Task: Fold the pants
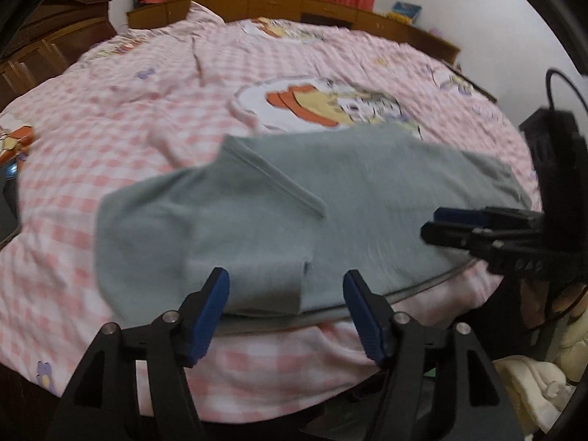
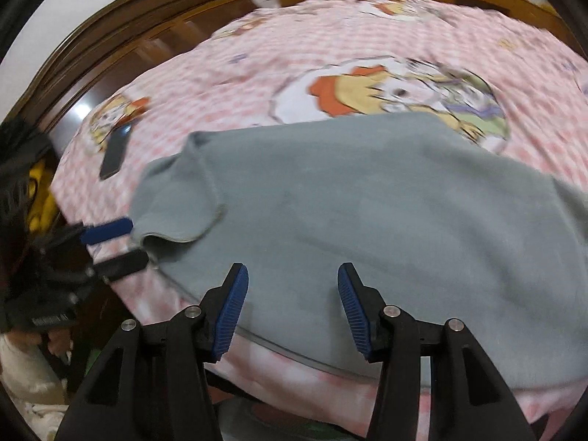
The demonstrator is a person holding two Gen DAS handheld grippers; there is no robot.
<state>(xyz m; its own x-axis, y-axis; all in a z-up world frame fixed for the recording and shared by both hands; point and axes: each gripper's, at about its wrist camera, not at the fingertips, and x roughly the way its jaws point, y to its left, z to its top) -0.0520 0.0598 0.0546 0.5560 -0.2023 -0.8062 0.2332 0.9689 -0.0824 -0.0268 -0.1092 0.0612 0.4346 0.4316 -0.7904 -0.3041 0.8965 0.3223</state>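
Observation:
Grey-green pants (image 1: 279,220) lie partly folded near the front edge of the bed, also in the right wrist view (image 2: 367,213). My left gripper (image 1: 286,294) is open and empty, its jaws wide apart just above the pants' near edge; it also shows in the right wrist view (image 2: 117,244) at the pants' left end. My right gripper (image 2: 292,296) is open and empty over the near edge of the pants. In the left wrist view it (image 1: 437,226) comes in from the right above the fabric.
The bed is covered by a pink checked quilt (image 1: 110,147) with cartoon prints. A dark phone (image 2: 115,152) lies on the quilt left of the pants. Wooden headboard (image 1: 294,3) and wooden cabinet (image 2: 110,36) stand behind and to the left.

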